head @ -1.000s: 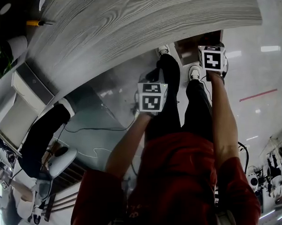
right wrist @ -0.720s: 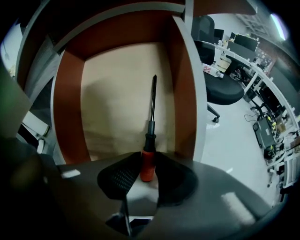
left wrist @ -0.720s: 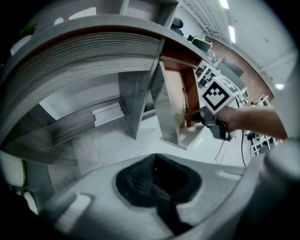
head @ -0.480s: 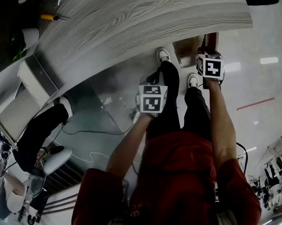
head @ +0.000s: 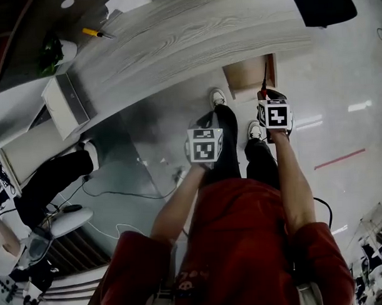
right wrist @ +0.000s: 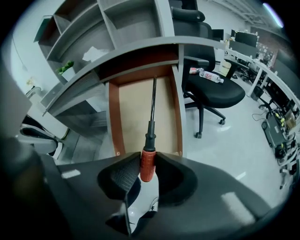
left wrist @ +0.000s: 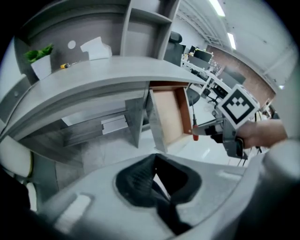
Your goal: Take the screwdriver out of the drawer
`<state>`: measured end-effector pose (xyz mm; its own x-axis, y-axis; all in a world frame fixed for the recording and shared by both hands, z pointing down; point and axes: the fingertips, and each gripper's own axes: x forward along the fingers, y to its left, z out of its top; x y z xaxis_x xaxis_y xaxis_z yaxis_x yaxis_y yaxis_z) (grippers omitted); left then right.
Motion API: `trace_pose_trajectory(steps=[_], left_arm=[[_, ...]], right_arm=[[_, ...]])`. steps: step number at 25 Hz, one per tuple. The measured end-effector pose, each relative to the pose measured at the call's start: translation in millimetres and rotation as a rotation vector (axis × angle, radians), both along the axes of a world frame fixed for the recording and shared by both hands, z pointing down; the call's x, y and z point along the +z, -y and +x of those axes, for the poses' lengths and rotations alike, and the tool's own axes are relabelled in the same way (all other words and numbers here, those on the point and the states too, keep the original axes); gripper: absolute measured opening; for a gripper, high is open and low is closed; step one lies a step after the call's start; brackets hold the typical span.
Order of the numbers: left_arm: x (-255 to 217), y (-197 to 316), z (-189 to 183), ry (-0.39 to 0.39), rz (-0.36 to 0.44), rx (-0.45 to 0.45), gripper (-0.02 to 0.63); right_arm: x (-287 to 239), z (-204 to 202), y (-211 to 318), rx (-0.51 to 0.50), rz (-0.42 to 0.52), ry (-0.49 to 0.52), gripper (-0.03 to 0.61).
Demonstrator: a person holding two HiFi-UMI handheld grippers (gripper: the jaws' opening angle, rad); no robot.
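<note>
The right tongs (right wrist: 147,165) are clamped on the red handle of the screwdriver (right wrist: 149,139). Its thin dark shaft points forward above the open drawer (right wrist: 133,112), which stands out from under the grey counter (right wrist: 140,50). The left tongs (left wrist: 155,171) are closed together with nothing between them, and they are held beside the right ones.

Both arms reach down, left tool (left wrist: 156,162) jaws together, right tool (right wrist: 147,163) clamped on the screwdriver (right wrist: 151,123).
</note>
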<state>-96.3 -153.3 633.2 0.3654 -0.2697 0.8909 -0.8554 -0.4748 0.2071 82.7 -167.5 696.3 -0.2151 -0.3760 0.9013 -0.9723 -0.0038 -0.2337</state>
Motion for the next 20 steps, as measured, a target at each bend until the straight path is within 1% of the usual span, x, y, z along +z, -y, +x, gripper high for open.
trace_pose_trajectory(steps=[6, 11, 16, 20], left_arm=[[-34, -23, 13, -0.015, 0.057, -0.017, -0.002], [-57, -55, 26, -0.025, 0.097, -0.057, -0.002], [-78, -79, 35, -0.026, 0.149, -0.100, -0.002], [-98, -102, 44, -0.047, 0.175, -0.131, -0.002]], right_arm=[[-45, 5, -36, -0.049, 0.048, 0.009, 0.100], [-76, 26, -72, -0.038, 0.083, 0.048, 0.100], [-99, 41, -109, -0.089, 0.120, 0.040, 0.100], [-116, 47, -140, -0.112, 0.147, 0.057, 0.100]])
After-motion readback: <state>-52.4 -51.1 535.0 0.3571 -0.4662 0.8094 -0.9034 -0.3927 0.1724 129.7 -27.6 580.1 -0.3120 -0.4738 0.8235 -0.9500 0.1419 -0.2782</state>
